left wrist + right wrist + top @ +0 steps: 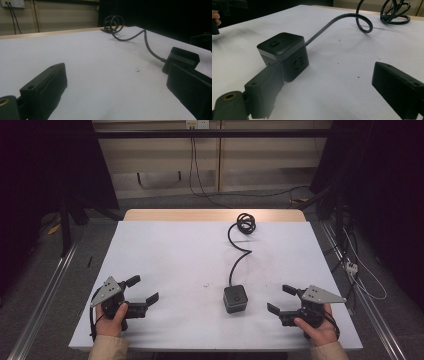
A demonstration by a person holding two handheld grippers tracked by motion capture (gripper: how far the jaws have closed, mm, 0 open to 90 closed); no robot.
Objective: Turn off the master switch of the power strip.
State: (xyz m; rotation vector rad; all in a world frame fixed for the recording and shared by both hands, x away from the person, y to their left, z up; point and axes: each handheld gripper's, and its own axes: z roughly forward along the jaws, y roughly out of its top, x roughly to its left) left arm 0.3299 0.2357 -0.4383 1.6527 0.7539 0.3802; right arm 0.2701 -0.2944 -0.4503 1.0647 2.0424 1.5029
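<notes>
- Power cube [235,298]: a black socket block with a grey band below its top face, standing upright on the white tabletop [170,255], just ahead of and to the jaw-left side of the right gripper [280,300], near but apart from it.
- In the right gripper view the power cube [284,53] stands close beyond the left-hand jaw; whether that jaw touches it cannot be told. A button sits on top and socket slots on the facing side.
- Right gripper: jaws spread wide, holding nothing.
- Left gripper [145,290]: jaws likewise spread and empty, well apart from the cube, which lies beyond its right-hand jaw in the left gripper view.
- Cable [239,252]: runs from the cube's far side away from both jaws to a loose coil [246,223] near the far edge.
- Handling, judged: rigid, hard-shelled, probably moderately heavy for its size; smooth plastic faces may slip under light pressure.
- Suggested hold: two opposite flat side faces, below the grey band, clear of the cable exit.
- The stiff, springy cable will likely drag and twist the cube when lifted.
</notes>
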